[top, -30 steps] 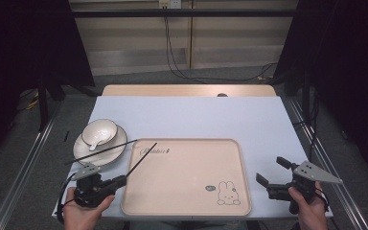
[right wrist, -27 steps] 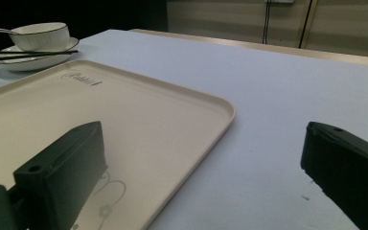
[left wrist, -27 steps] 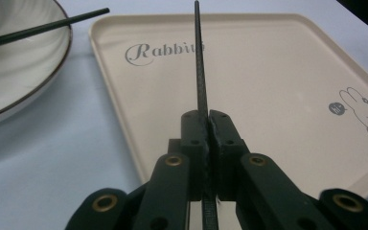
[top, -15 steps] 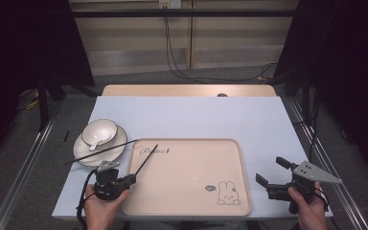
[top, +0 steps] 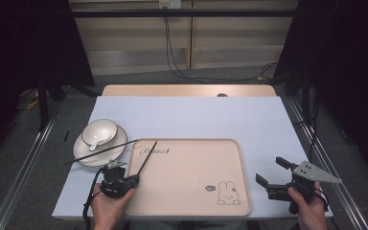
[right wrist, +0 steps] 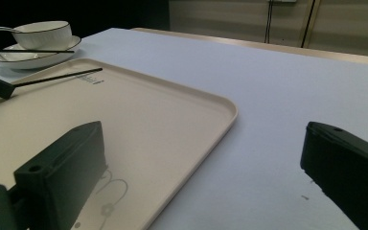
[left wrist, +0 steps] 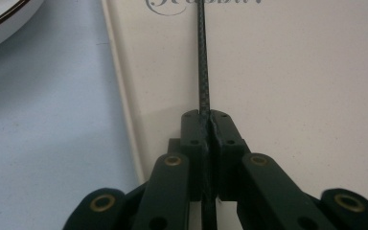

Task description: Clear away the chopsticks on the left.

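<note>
We see the table (top: 187,115) evenly and softly lit from above, while the room around it falls into near black at both sides. Shadows under the tray (top: 191,177) are faint, with no harsh glare. In the left gripper view the chopstick (left wrist: 204,57) stays fairly sharp while the nearest jaw parts blur slightly.

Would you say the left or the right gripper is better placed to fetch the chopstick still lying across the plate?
Left, probably: the left gripper sits beside the plate, though shut on one chopstick; the right gripper is across the tray.
</note>
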A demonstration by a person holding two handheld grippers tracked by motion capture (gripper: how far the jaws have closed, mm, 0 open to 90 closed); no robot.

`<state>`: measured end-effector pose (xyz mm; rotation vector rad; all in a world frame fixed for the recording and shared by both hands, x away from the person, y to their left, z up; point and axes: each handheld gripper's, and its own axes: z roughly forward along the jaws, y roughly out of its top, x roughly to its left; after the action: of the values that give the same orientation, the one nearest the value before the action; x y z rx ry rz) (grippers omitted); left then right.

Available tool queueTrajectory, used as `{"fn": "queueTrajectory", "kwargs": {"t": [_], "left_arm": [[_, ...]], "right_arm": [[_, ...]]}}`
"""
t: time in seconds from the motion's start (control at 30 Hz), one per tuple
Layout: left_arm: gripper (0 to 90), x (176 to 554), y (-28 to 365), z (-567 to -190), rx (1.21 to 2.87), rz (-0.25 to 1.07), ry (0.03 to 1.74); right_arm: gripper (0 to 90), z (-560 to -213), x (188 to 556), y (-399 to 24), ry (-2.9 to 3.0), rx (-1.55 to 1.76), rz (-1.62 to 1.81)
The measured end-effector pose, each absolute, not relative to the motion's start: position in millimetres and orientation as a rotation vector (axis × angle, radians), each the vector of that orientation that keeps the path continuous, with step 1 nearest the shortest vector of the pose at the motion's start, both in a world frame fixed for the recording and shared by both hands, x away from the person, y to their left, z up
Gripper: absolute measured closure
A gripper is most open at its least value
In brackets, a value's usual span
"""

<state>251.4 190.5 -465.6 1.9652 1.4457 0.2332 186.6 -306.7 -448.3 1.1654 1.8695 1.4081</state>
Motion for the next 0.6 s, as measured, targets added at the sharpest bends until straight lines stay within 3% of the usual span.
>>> {"fn": "queueTrajectory", "kwargs": {"t": [0.33,0.5,0.6], "left_arm": [[82.1,252.2,191.5,-465.1,1.962,0.212,1.438],[74.5,252.9,195.5,-464.1,1.953,0.199,1.425],[64.7,252.0,196.7,-461.5,1.938,0.189,1.372]], "right_arm": [[1.3,-448.1,186.5,-306.6,1.867,1.168,1.411],[1.3,-447.9,186.5,-307.1,1.865,1.165,1.410],[1.3,-447.9,186.5,-307.2,1.865,1.165,1.411]]}}
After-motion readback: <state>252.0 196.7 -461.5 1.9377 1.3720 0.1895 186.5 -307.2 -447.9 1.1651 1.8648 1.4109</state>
